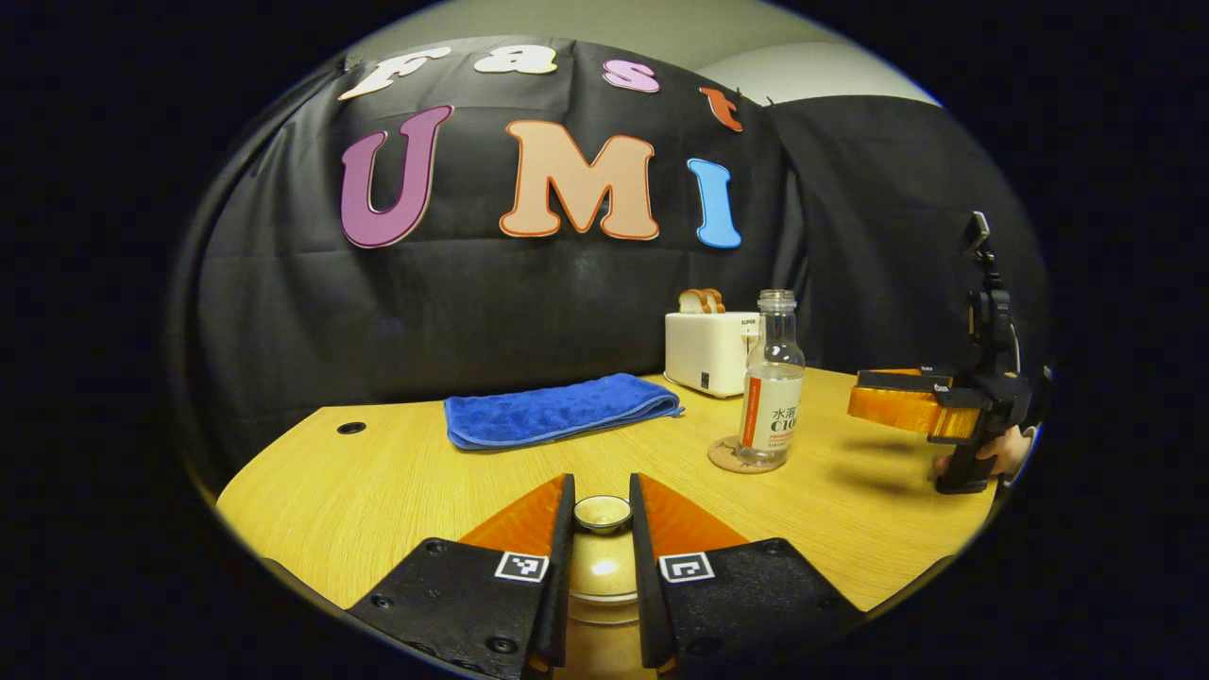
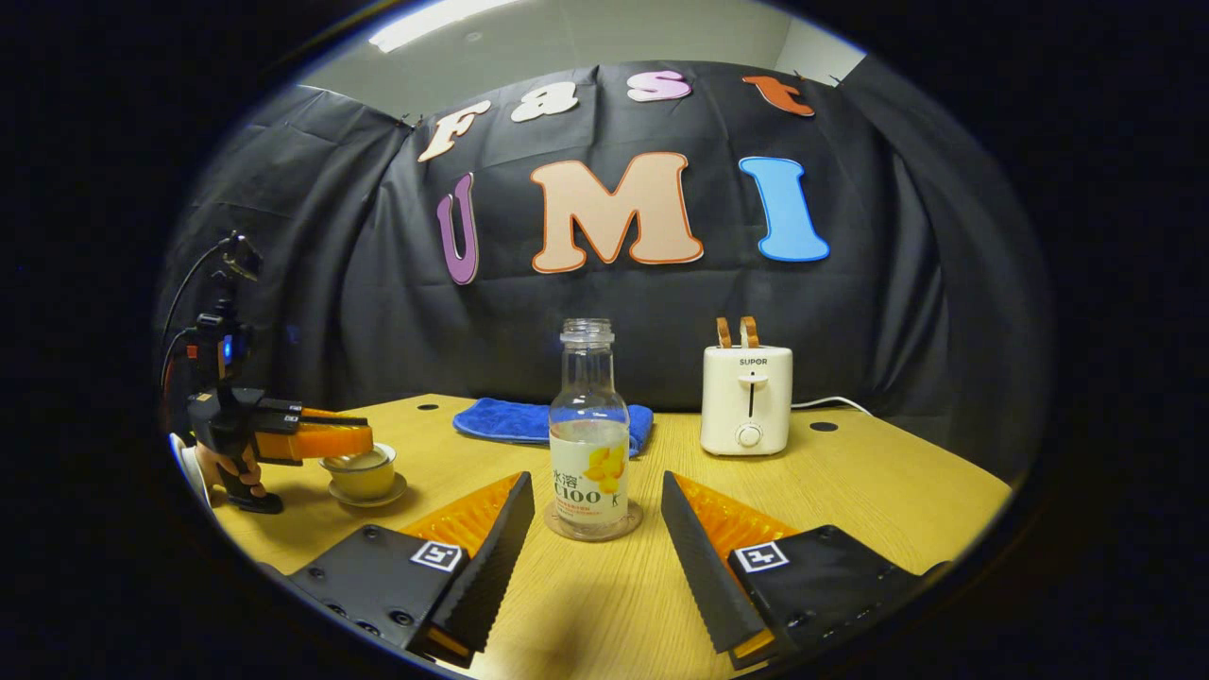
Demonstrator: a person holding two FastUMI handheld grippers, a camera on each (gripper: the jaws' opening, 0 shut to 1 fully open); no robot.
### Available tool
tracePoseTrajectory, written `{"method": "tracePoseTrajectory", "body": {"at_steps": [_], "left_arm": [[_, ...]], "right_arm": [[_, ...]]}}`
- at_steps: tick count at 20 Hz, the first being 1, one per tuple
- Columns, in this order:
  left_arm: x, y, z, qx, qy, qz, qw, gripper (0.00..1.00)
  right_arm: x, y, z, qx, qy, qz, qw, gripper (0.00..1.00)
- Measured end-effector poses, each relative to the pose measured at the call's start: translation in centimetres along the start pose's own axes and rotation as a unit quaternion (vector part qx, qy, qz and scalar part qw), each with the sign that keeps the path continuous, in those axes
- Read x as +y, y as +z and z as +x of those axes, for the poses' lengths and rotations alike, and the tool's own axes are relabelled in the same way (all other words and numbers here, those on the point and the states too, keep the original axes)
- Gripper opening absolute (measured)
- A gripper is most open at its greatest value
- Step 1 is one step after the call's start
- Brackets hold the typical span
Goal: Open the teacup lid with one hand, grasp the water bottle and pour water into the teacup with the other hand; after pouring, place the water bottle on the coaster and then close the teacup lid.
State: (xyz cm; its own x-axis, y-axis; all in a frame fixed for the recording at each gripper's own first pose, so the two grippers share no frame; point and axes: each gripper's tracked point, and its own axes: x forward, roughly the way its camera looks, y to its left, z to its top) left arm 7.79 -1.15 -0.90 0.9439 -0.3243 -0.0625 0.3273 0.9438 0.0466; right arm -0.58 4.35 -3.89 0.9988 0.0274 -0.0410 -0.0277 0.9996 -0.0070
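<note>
A wooden table (image 2: 850, 491) bears a blue towel (image 2: 510, 418), toaster (image 2: 746, 399), coaster (image 2: 557, 525) and saucer (image 2: 397, 495).

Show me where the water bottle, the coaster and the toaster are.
water bottle (image 2: 588, 416): right gripper view, clear body above the label.
coaster (image 1: 724, 457): left gripper view, left rim.
toaster (image 2: 746, 397): right gripper view, front face.

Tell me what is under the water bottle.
The water bottle stands on a round coaster on the table. Only the coaster's rim shows; its middle is covered by the bottle.
</note>
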Motion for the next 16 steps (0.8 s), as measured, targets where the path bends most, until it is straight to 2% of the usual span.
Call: {"method": "tracePoseTrajectory", "body": {"at_steps": [1, 2, 3, 4, 5, 6, 7, 8, 9, 10, 11, 12, 13, 15, 16], "left_arm": [[0.0, -0.1, 0.1, 0.005, 0.0, 0.002, 1.0, 0.28], [0.0, -0.2, 0.1, 0.008, 0.001, 0.003, 1.0, 0.28], [0.1, -0.1, 0.0, 0.008, 0.003, 0.003, 1.0, 0.28], [0.2, 0.0, 0.0, 0.007, 0.004, 0.002, 1.0, 0.28], [0.2, 0.0, 0.0, 0.004, 0.006, 0.001, 1.0, 0.3], [0.2, 0.1, 0.0, 0.003, 0.008, 0.001, 1.0, 0.33], [0.4, 0.0, -0.1, 0.003, 0.011, 0.0, 1.0, 0.35], [0.5, 0.1, -0.1, 0.002, 0.014, -0.002, 1.0, 0.4], [0.5, 0.1, -0.1, 0.0, 0.017, -0.003, 1.0, 0.5], [0.7, 0.2, -0.3, -0.001, 0.021, -0.005, 1.0, 0.56], [0.9, 0.2, -0.4, -0.004, 0.027, -0.006, 1.0, 0.68], [1.2, 0.3, -0.6, -0.006, 0.036, -0.011, 0.999, 0.75], [1.3, 0.3, -0.6, -0.01, 0.041, -0.016, 0.999, 0.89], [1.6, 0.5, -1.1, -0.018, 0.052, -0.022, 0.998, 0.98], [1.7, 0.6, -1.5, -0.02, 0.059, -0.023, 0.998, 0.98]], "right_arm": [[0.0, 0.0, -0.2, -0.002, 0.0, 0.0, 1.0, 0.88], [0.0, 0.1, -0.3, -0.005, 0.001, 0.001, 1.0, 0.88], [0.1, 0.1, -0.4, -0.006, 0.002, 0.001, 1.0, 0.92], [0.0, 0.2, -0.4, -0.007, 0.003, 0.001, 1.0, 0.88], [0.1, 0.2, -0.5, -0.008, 0.003, 0.001, 1.0, 0.92], [0.1, 0.1, -0.5, -0.008, 0.003, 0.001, 1.0, 0.88], [0.1, 0.2, -0.5, -0.007, 0.003, 0.002, 1.0, 0.92], [0.0, 0.2, -0.4, -0.007, 0.003, 0.002, 1.0, 0.88], [0.0, 0.2, -0.5, -0.007, 0.003, 0.001, 1.0, 0.92], [-0.1, 0.2, -0.5, -0.007, 0.001, 0.001, 1.0, 0.88], [-0.1, 0.2, -0.5, -0.008, -0.001, 0.001, 1.0, 0.88], [-0.1, 0.3, -0.5, -0.01, -0.003, 0.001, 1.0, 0.88], [-0.3, 0.3, -0.4, -0.011, -0.005, 0.0, 1.0, 0.88], [-0.7, 0.4, -0.1, -0.012, -0.012, 0.001, 1.0, 0.88], [-0.9, 0.4, 0.0, -0.011, -0.017, 0.001, 1.0, 0.88]]}}
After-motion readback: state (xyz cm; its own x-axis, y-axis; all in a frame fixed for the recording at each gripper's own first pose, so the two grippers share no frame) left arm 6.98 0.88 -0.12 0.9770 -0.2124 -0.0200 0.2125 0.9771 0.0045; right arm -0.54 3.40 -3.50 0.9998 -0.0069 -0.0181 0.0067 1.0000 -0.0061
